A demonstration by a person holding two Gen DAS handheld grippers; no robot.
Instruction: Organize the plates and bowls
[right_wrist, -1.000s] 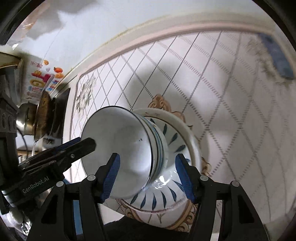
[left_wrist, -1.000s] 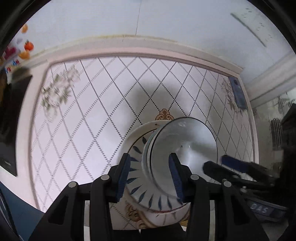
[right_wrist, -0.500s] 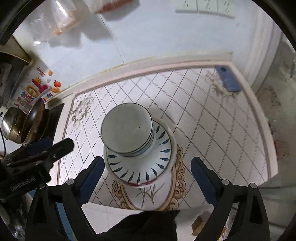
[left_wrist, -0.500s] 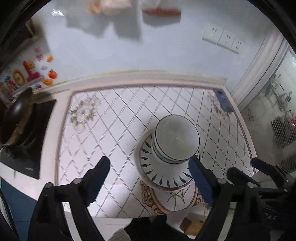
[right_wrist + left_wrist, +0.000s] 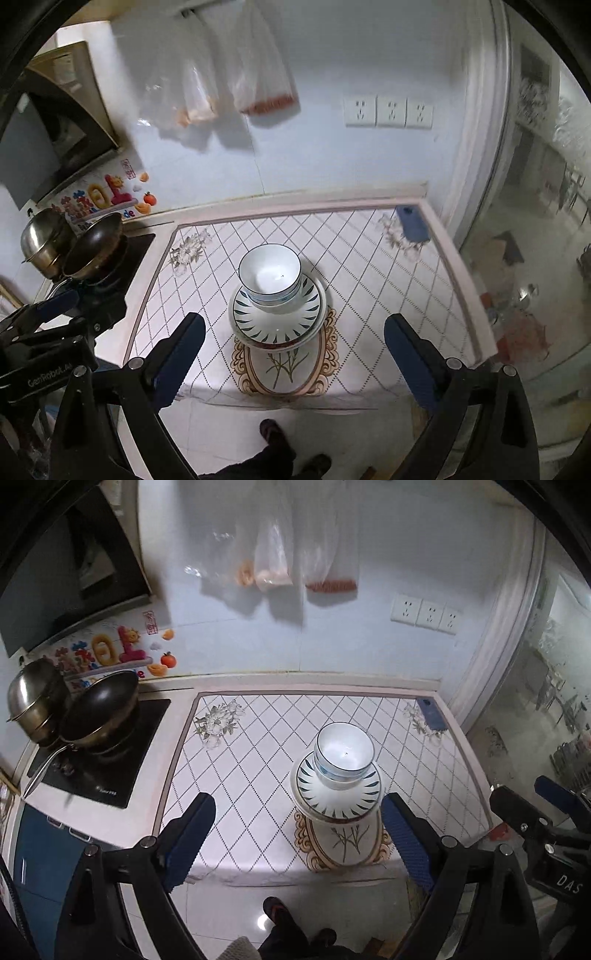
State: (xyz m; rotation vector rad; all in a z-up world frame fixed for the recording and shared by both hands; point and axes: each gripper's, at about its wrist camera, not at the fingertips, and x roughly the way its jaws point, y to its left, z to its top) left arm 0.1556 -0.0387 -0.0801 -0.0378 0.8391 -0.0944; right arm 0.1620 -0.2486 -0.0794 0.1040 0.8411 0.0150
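A stack of white bowls with blue rims (image 5: pixel 344 755) (image 5: pixel 270 277) stands upright on a stack of plates with blue leaf marks (image 5: pixel 338 797) (image 5: pixel 277 317) on the tiled counter (image 5: pixel 258 760) (image 5: pixel 369 280). My left gripper (image 5: pixel 298 843) is open and empty, held high and back from the counter's front edge. My right gripper (image 5: pixel 293 363) is open and empty, also high and back. Each gripper shows at the edge of the other's view.
A hob (image 5: pixel 99 753) with a dark wok (image 5: pixel 98 709) and a steel pot (image 5: pixel 33 698) lies left of the counter. A blue phone (image 5: pixel 430 713) (image 5: pixel 413 223) lies at the counter's far right corner. Plastic bags (image 5: pixel 291 554) hang on the wall.
Both grippers opened, let go of the bowls on the plates, and pulled up and back from the counter. The stack now stands alone.
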